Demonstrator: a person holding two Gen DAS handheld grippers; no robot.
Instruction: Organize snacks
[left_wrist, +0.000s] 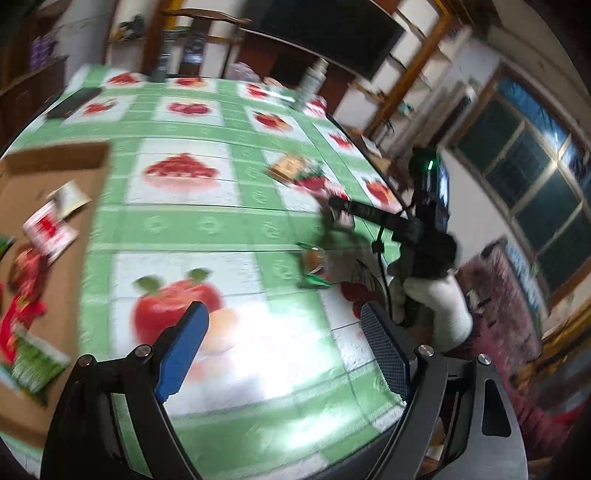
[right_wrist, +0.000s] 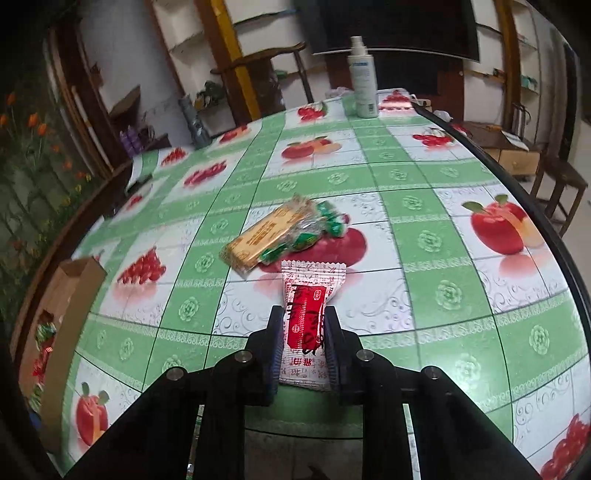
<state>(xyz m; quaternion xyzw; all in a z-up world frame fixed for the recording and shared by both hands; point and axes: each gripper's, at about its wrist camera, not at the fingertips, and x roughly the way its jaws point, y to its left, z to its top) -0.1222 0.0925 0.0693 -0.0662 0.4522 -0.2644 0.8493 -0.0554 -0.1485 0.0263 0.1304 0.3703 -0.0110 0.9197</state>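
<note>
My right gripper (right_wrist: 302, 314) is shut on a red-and-white snack packet (right_wrist: 308, 306) and holds it just above the table. A yellow biscuit pack (right_wrist: 264, 232) and a green-wrapped snack (right_wrist: 314, 229) lie just beyond it. My left gripper (left_wrist: 284, 314) is open and empty over the table. In the left wrist view the right gripper (left_wrist: 340, 212) shows at the right with its packet, near a green snack (left_wrist: 314, 266) and the biscuit pack (left_wrist: 290, 166). A cardboard box (left_wrist: 62, 158) at the left holds several snack packets (left_wrist: 50, 229).
A white spray bottle (right_wrist: 364, 77) stands at the far table edge. A grey can (right_wrist: 195, 125) stands at the far left. A dark flat object (left_wrist: 74, 101) lies at the far corner. The cardboard box (right_wrist: 79, 280) sits at the table's left edge.
</note>
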